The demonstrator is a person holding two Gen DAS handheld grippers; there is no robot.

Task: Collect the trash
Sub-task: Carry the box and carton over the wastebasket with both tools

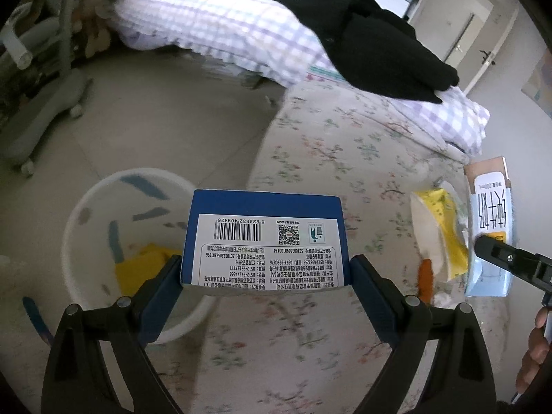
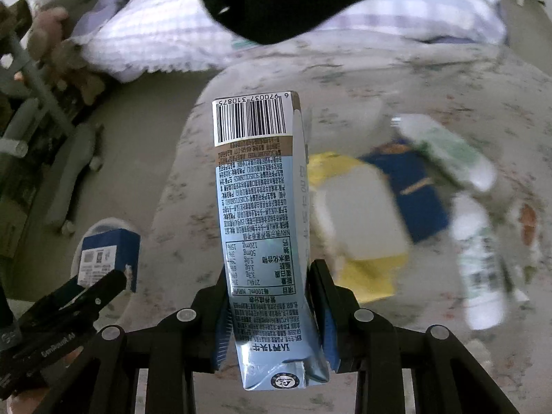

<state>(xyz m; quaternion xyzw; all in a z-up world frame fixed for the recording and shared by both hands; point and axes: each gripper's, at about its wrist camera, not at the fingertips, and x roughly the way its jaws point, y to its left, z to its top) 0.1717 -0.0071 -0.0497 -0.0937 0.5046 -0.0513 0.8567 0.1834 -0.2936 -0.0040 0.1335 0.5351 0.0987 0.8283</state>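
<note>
My left gripper (image 1: 265, 269) is shut on a blue box (image 1: 264, 241) with a white barcode label, held above the bed's edge beside a white trash bin (image 1: 103, 207) on the floor. The bin holds a yellow wrapper (image 1: 141, 269). My right gripper (image 2: 272, 307) is shut on a light-blue milk carton (image 2: 262, 214), held upright over the floral bedsheet (image 2: 396, 79). The carton also shows at the right of the left wrist view (image 1: 491, 227). The blue box shows in the right wrist view (image 2: 108, 257).
On the bed lie a yellow-and-white packet (image 2: 358, 220), a dark blue packet (image 2: 414, 189) and two white-green bottles (image 2: 481, 262). A black garment (image 1: 365, 34) lies on a checked quilt (image 1: 214, 24). A grey chair base (image 1: 41, 110) stands on the floor at left.
</note>
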